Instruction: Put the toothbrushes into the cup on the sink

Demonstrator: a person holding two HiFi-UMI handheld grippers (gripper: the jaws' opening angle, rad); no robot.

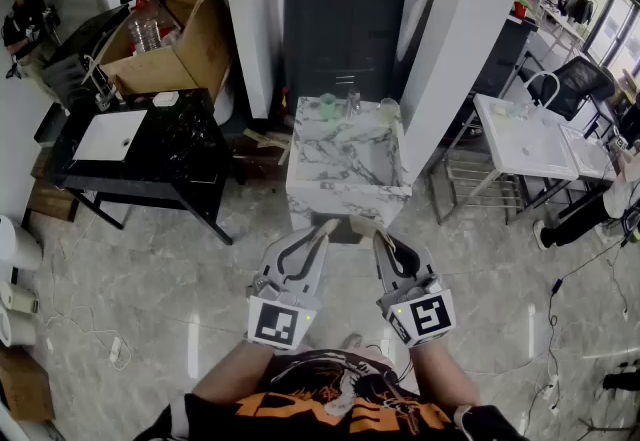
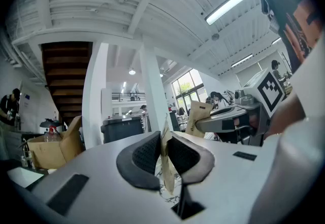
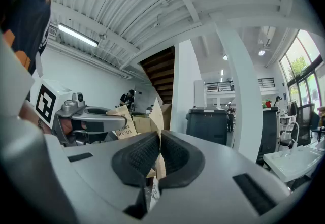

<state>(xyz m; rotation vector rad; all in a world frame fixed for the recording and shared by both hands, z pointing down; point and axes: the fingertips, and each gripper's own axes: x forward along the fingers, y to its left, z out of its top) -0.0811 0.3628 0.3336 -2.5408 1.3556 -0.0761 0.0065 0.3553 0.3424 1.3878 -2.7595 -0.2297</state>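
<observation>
Glossy veined-marble sink (image 1: 345,204), matt brown-cardboard toothbrush packet (image 2: 165,169).

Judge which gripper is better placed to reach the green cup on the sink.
Left, probably: left gripper and right gripper both pinch the toothbrush package, but the left lines up with the green cup ahead.

Black bin (image 1: 343,14) far centre; open cardboard box (image 1: 175,54) left of it; black counter (image 1: 180,144) nearer; white table (image 1: 530,144) right.

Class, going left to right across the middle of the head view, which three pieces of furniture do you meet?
Glossy black table with white inset basin → white-and-grey marble sink block → white table with curved tap.
</observation>
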